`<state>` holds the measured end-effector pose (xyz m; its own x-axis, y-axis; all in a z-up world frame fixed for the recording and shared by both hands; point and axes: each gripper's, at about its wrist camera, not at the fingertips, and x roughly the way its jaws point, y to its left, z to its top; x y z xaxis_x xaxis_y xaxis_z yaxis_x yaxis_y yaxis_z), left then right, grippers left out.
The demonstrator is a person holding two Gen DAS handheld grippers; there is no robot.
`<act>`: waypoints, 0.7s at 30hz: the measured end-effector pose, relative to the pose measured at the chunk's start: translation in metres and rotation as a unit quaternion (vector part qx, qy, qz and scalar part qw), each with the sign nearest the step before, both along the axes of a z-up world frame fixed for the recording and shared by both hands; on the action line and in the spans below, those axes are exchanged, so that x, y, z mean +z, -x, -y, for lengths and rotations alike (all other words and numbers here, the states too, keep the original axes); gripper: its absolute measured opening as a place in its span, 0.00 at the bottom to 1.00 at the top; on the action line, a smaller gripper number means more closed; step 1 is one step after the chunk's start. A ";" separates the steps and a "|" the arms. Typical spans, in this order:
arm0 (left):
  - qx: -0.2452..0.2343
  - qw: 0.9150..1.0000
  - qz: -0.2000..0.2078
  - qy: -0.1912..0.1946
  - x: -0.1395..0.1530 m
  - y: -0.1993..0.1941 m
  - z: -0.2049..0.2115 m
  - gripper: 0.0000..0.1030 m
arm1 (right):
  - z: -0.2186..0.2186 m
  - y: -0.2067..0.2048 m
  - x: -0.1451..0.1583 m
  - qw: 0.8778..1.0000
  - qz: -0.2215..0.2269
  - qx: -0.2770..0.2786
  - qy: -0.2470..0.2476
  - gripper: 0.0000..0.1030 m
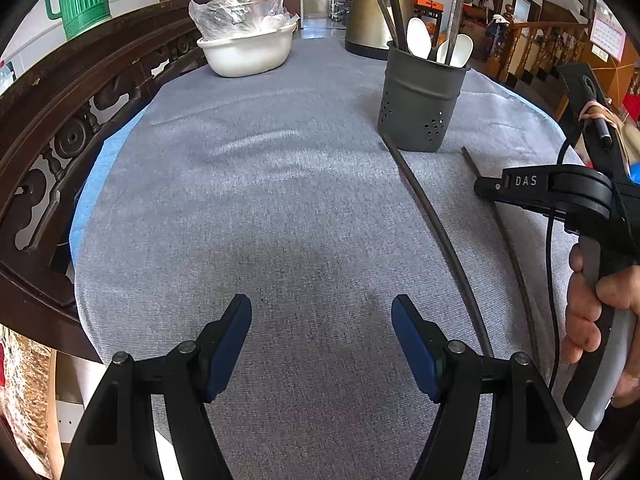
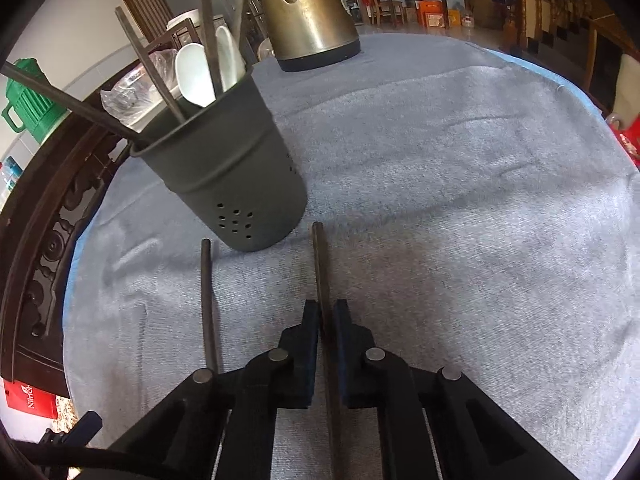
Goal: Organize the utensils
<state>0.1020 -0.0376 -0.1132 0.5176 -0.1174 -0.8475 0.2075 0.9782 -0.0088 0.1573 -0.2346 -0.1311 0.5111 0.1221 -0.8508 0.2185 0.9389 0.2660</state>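
The right gripper (image 2: 327,312) has its jaws pinching a chopstick (image 2: 320,264) that points straight ahead, its tip just right of the holder (image 2: 232,168). The left gripper (image 1: 322,320), jaws spread and empty, is farther from the holder.

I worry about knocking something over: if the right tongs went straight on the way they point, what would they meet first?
Probably the grey towel-covered table. The right tongs, shut on a dark chopstick, point just right of the dark grey perforated utensil holder; depth is unclear, so they might graze it.
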 end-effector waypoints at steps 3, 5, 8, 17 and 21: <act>-0.003 1.000 0.002 -0.002 0.002 0.001 0.002 0.71 | 0.008 0.004 -0.001 1.000 -0.006 -0.010 -0.011 0.07; -0.006 1.000 0.003 -0.005 0.004 0.002 0.005 0.71 | 0.015 0.007 -0.002 1.000 -0.007 -0.017 -0.018 0.07; -0.011 1.000 0.002 -0.008 0.006 0.002 0.009 0.71 | 0.024 0.012 -0.003 0.999 -0.006 -0.025 -0.025 0.07; -0.011 1.000 0.000 -0.022 0.014 -0.003 0.016 0.71 | 0.037 0.010 -0.008 0.999 -0.010 -0.021 -0.043 0.07; -0.011 0.999 0.003 -0.034 0.016 -0.003 0.017 0.71 | 0.041 0.007 -0.009 0.999 -0.012 -0.012 -0.044 0.07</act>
<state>0.1046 -0.0547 -0.0970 0.5208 -0.0714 -0.8507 0.2285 0.9718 0.0583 0.1502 -0.2756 -0.1404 0.4952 0.1845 -0.8490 0.2483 0.9064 0.3418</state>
